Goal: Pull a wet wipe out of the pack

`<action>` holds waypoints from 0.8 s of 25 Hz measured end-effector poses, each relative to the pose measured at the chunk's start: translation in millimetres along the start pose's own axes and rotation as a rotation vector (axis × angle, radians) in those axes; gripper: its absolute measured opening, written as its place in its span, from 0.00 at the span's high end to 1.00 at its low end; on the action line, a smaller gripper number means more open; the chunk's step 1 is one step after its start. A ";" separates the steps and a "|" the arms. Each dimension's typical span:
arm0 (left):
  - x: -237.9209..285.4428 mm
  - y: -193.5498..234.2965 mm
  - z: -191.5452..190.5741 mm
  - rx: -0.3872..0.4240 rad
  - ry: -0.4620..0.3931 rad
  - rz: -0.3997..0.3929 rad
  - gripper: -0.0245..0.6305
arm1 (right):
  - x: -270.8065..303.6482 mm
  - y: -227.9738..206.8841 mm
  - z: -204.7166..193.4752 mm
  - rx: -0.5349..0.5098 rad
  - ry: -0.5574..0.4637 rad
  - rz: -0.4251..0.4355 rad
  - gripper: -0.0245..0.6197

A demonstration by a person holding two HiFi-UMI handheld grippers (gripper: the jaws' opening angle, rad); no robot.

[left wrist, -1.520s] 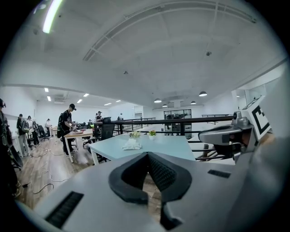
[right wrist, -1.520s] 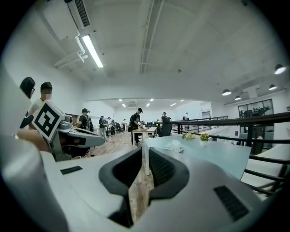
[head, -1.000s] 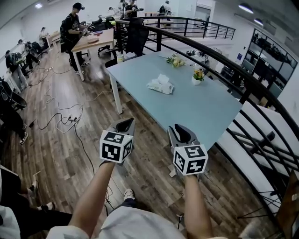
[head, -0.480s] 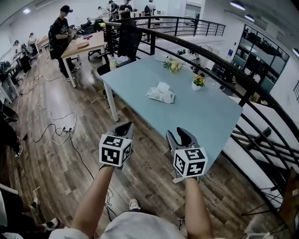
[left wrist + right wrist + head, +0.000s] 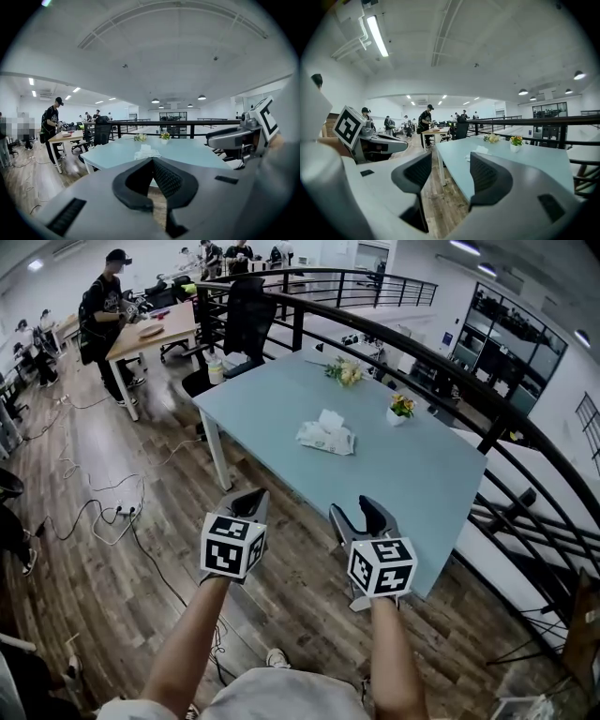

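The wet wipe pack lies in the middle of the pale blue table, white with a wipe sticking up from its top. Both grippers hang over the wooden floor, short of the table's near edge and well apart from the pack. My left gripper is shut, its dark tips meeting with nothing between them. My right gripper stands open; its jaws have just been opening, and nothing is between them. The pack shows small and far ahead in the left gripper view, and the pack likewise in the right gripper view.
Two small flower pots stand at the table's far side. A black railing runs behind and to the right of the table. A black office chair sits at its far end. Cables lie on the floor left; a person stands by a wooden desk.
Both grippers have moved forward towards the table, which now sits nearer in the head view. The right gripper's jaws have spread apart. The left gripper stays shut.
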State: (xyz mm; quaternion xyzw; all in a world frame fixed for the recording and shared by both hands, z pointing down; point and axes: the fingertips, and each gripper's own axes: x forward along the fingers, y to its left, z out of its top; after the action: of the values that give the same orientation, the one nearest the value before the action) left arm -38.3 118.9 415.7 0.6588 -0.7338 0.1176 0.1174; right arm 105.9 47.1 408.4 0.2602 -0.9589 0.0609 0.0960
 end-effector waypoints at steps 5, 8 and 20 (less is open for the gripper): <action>8.4 13.6 -1.5 0.001 0.004 -0.021 0.97 | 14.6 3.8 4.5 0.003 0.001 -0.020 0.56; 13.0 17.7 -3.5 0.005 0.007 -0.033 0.97 | 22.1 3.9 5.4 0.001 0.001 -0.030 0.55; 40.2 22.9 24.0 0.001 0.024 -0.019 0.97 | 44.2 -23.3 37.8 -0.010 -0.009 -0.028 0.55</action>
State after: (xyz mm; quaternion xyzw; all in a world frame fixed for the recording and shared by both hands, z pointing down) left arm -65.6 75.7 405.8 0.6642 -0.7261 0.1248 0.1268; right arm 74.6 -0.7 382.6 0.2733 -0.9559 0.0537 0.0937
